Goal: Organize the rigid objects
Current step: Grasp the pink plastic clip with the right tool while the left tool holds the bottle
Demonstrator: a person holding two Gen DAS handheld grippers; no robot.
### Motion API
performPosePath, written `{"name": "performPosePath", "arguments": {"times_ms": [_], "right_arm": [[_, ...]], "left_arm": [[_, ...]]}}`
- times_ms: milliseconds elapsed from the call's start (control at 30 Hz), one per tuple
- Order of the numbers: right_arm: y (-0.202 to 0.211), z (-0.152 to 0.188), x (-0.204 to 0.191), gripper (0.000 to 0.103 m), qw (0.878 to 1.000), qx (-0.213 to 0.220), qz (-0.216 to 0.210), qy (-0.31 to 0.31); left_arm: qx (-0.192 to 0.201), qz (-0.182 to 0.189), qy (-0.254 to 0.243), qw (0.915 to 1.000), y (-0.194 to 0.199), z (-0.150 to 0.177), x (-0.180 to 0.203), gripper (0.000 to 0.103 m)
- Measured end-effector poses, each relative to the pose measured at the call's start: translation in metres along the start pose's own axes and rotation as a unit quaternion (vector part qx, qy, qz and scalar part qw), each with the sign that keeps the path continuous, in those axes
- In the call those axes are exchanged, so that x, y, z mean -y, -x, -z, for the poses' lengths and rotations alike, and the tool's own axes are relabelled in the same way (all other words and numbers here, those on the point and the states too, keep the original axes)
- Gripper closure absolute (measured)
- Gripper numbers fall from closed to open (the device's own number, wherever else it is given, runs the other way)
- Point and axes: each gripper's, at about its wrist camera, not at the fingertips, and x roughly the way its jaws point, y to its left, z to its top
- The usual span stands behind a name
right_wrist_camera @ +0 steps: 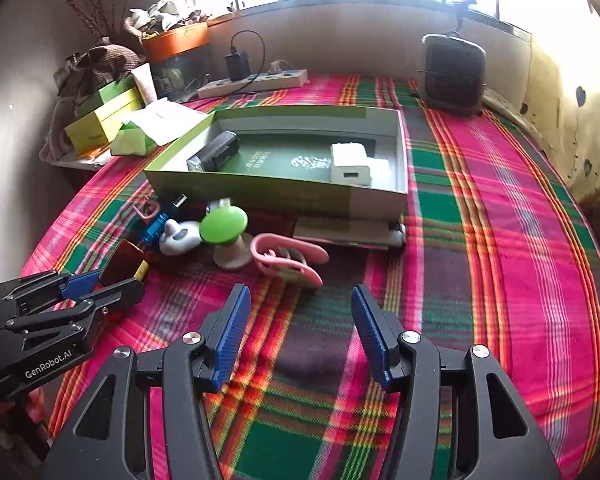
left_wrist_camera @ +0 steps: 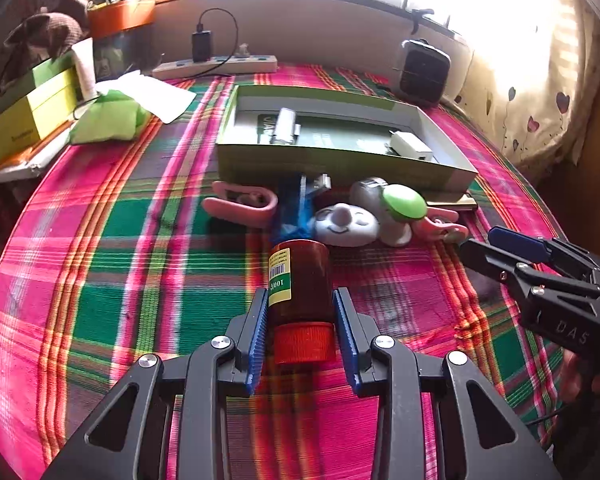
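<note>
My left gripper [left_wrist_camera: 300, 300] is shut on a brown pill bottle [left_wrist_camera: 302, 280] with an orange cap and a yellow-green label, held lying along the fingers over the plaid cloth; it also shows in the right wrist view [right_wrist_camera: 122, 260]. My right gripper [right_wrist_camera: 298, 300] is open and empty above the cloth, just short of a pink clip [right_wrist_camera: 288, 258]. A green-walled box [left_wrist_camera: 340, 164] [right_wrist_camera: 276, 194] stands behind, holding a black-silver device [right_wrist_camera: 214, 154] and a white charger [right_wrist_camera: 350, 164]. In front of the box lie a green-topped mushroom toy [right_wrist_camera: 224, 226], a grey koala figure [left_wrist_camera: 346, 226], a blue item [left_wrist_camera: 294, 208] and another pink clip [left_wrist_camera: 240, 202].
A power strip [right_wrist_camera: 256, 80] with a black adapter lies at the far edge. A dark speaker-like unit [right_wrist_camera: 454, 74] stands at the back right. Yellow-green boxes [right_wrist_camera: 104, 120], a green pouch [left_wrist_camera: 108, 118] and papers crowd the left. A plaid cloth [right_wrist_camera: 500, 240] covers the table.
</note>
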Motion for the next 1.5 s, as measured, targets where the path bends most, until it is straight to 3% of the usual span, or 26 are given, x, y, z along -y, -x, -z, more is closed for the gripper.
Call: {"name": "performPosePath", "arguments": {"times_ms": [233,333,600,733,1033,1500], "right_arm": [[-0.022,-0.014,-0.007,0.049,0.999,-0.019,-0.021,0.02],[-0.027,-0.015,-0.011,0.049,0.998,-0.034,-0.048,0.024],[-0.019,-0.003,-0.031,0.049,0.993,-0.042,-0.094,0.052],[-0.011,-0.002,-0.029,0.049,0.997,-0.026,-0.052,0.056],[-0.026,-0.014,-0.016,0.049,0.999,-0.026,-0.005,0.046],[-0.042,-0.022,-0.017,0.051,0.998,-0.038,-0.001,0.056]], "left_arm": [[0.005,-0.005,0.018,0.9998,0.003,0.001,-0.026,0.072],[0.008,-0.002,0.022,0.9997,0.004,0.0,-0.034,0.072],[0.014,0.003,0.016,0.9998,0.002,-0.003,-0.042,0.072],[0.015,0.009,0.014,0.9997,0.001,-0.004,-0.046,0.072],[0.016,0.009,0.009,0.9998,-0.002,-0.008,-0.046,0.072],[0.012,0.01,0.01,0.9998,-0.004,-0.012,-0.046,0.072]]}}
